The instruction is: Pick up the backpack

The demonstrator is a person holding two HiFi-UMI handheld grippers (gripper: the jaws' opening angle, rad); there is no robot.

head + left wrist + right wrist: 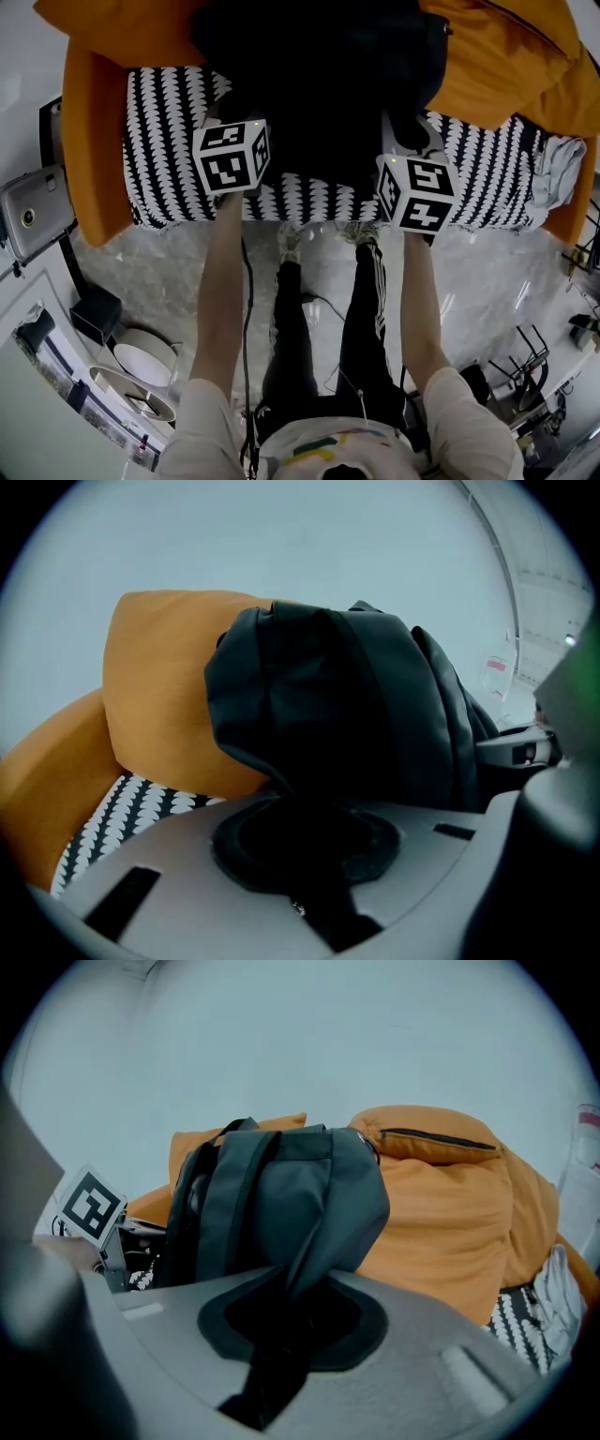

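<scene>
- The backpack (319,84) is the only bag in sight. It is black and closed as far as the views show, so what is inside cannot be told.
- It sits at the middle of an orange sofa (98,159), on the black-and-white patterned seat (164,150), with its back against the orange cushions (441,1213).
- A pale grey cloth (555,173) lies bunched at the right end of the seat, apart from the backpack.
- The left gripper (314,855) has its jaws drawn narrow, and they pinch a fold of the backpack's black fabric. The bulk of the bag rises just above and beyond the jaws.
- The right gripper (281,1326) is likewise nearly closed. It clamps a hanging fold on the bag's other side, with the straps showing to the left of the jaws.
- In the head view the backpack lies between the two grippers.
</scene>
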